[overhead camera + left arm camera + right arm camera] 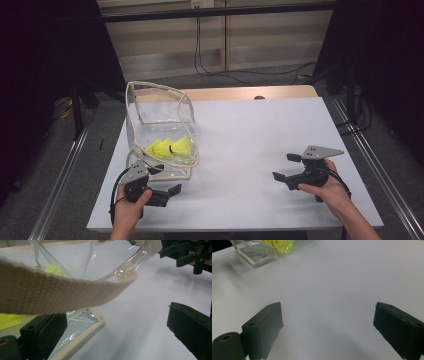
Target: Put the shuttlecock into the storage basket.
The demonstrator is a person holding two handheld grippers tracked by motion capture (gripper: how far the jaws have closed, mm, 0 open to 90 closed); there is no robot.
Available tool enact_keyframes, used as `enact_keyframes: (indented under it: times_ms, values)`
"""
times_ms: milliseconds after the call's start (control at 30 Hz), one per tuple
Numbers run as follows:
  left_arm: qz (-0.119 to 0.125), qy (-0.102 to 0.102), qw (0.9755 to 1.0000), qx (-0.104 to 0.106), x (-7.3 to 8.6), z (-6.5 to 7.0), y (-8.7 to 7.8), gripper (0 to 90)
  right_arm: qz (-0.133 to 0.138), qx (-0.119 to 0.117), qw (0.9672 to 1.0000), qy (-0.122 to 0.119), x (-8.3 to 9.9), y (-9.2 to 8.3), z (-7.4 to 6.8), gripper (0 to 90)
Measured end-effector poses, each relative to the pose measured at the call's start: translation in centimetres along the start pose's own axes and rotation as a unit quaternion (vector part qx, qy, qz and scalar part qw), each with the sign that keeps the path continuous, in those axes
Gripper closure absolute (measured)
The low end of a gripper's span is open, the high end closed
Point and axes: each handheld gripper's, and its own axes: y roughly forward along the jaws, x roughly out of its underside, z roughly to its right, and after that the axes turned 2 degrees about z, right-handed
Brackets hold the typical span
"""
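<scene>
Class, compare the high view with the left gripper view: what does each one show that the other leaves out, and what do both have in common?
High view alone: the whole clear bag with three yellow shuttlecocks inside, the person's two hands, the left gripper and the floor around the table.

Left gripper view alone: the weave of the bag's beige webbing strap up close, crossing above the left gripper's open jaws.

Both: the clear bag, the white table top, and the right gripper, open and apart from the bag.
</scene>
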Motion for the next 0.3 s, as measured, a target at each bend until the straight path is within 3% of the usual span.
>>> enact_keyframes:
  times_ms: [300]
  values:
    - [-0.002,0.0,1.0,0.001,-0.01,-0.05,0.16,3.0,0.003,0.001,1.0,-0.004,0.07,0.02,-0.13,8.4]
